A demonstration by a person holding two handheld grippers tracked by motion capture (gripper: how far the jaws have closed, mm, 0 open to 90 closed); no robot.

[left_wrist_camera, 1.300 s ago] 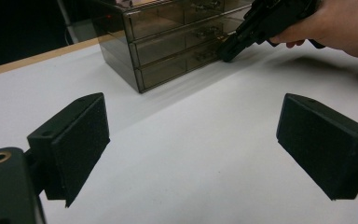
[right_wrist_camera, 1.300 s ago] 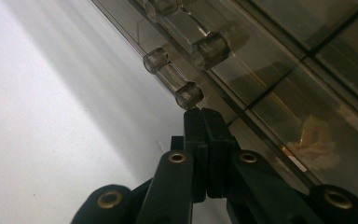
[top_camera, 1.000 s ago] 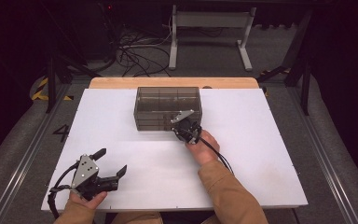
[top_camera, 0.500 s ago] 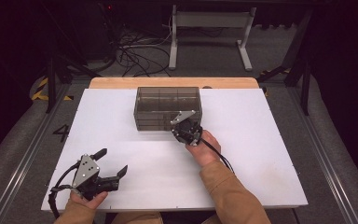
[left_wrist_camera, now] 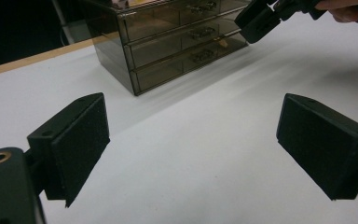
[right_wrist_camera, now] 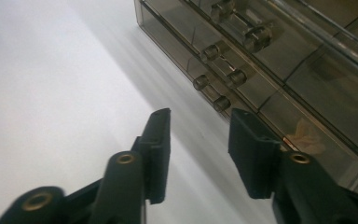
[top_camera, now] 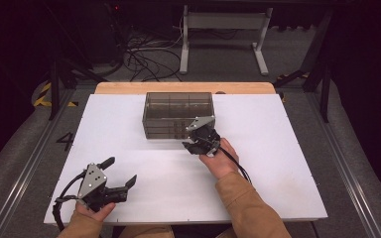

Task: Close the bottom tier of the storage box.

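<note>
Item: smoked-plastic three-drawer organiser (top_camera: 178,115), standing at the far middle of the white bench (top_camera: 278,163), its drawer fronts facing the person; the right gripper view presents paired round knobs (right_wrist_camera: 223,77) on each drawer front, and a pale, crumpled small object (right_wrist_camera: 307,137) lies inside the lowest drawer, its nature not discernible. All three drawers appear pushed in, flush with the frame. Right tongs (top_camera: 194,144): just in front of the organiser's right end, close to the lower drawers but apart from them; compared with a second ago they sit slightly higher and drawn a little back from the front, and the jaws have just been opening, with nothing between them, so the state is released, partly spread. Judgement: a knob has likely just been let go, suggesting a drawer has been closed or a fresh grip is being lined up. Left tongs (top_camera: 120,179): resting at the near left of the bench, well apart from the organiser, jaws spread wide and empty, unchanged in place over the last second. The left gripper view shows the right tongs by the organiser's front.
</note>
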